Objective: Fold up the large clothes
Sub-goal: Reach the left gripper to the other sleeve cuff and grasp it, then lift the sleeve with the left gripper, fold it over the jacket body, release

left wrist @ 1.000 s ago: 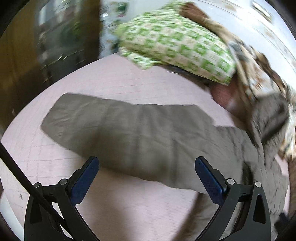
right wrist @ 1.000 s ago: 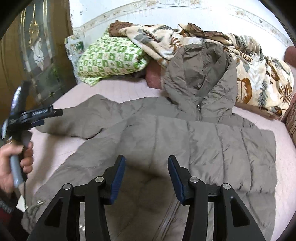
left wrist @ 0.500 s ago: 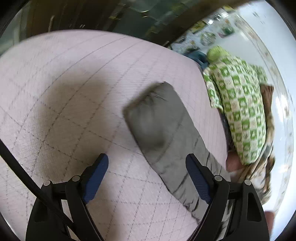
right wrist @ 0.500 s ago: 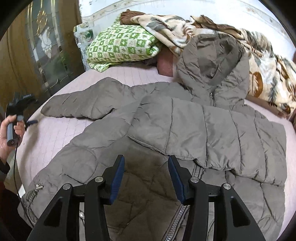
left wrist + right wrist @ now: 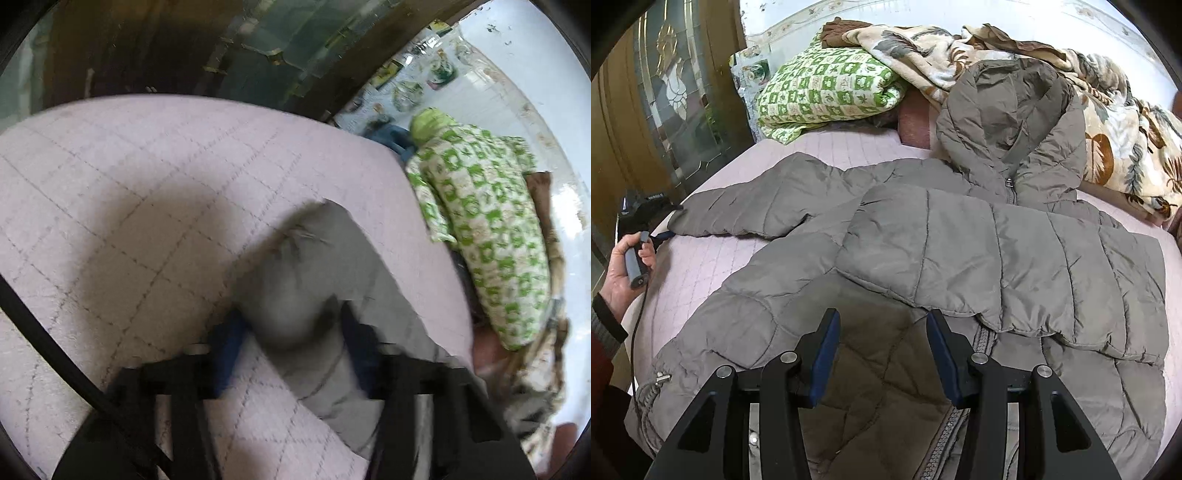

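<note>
We have a grey padded jacket [image 5: 960, 258] spread over the pink quilted bed [image 5: 701, 266], hood toward the pillows. It looks soft, bulky and slick, so it should slide and spring back; cuffs and hems seem the best holds. Our left claw [image 5: 291, 328] straddles the cuff of the outstretched sleeve [image 5: 295, 288], fingers closing around it, though blur hides whether they pinch. Our right claw [image 5: 882, 354] hangs open above the lining. A green checked pillow [image 5: 827, 92], a leafy blanket [image 5: 1108, 133] and a wooden glazed door [image 5: 665, 92] edge the bed.
</note>
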Demonstrator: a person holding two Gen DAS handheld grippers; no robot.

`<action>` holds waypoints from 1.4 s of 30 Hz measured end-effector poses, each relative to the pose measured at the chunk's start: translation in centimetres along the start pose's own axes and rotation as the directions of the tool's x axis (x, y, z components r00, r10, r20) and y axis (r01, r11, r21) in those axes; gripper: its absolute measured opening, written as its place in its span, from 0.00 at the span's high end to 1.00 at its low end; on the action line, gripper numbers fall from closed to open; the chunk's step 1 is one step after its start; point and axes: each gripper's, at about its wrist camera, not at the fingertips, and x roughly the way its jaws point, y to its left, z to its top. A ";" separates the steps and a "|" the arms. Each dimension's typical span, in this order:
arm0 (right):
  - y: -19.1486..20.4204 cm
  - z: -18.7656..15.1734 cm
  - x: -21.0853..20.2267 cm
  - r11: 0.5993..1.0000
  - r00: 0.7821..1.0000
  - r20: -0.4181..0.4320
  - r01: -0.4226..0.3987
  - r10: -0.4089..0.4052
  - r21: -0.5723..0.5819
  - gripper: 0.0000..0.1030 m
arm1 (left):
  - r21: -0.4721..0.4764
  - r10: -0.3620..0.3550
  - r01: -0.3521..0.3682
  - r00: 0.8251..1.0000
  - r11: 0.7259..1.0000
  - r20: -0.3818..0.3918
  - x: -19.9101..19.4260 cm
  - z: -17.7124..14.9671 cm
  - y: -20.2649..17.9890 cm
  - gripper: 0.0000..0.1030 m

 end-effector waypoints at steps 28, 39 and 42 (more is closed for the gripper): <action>-4.6 0.5 -2.2 0.985 0.994 0.076 0.061 -0.074 0.159 0.49 | 0.358 -0.318 0.232 0.926 0.904 0.204 -15.2 -1.8 -14.3 0.84; -11.1 -0.2 -4.4 0.952 0.977 0.124 0.134 -0.173 0.275 0.49 | 0.563 -0.446 0.301 0.884 0.769 0.136 -22.7 -9.1 -25.2 0.84; -13.6 -0.6 -4.9 0.932 0.974 0.127 0.135 -0.187 0.337 0.49 | 0.619 -0.484 0.321 0.868 0.717 0.111 -25.2 -12.2 -28.2 0.84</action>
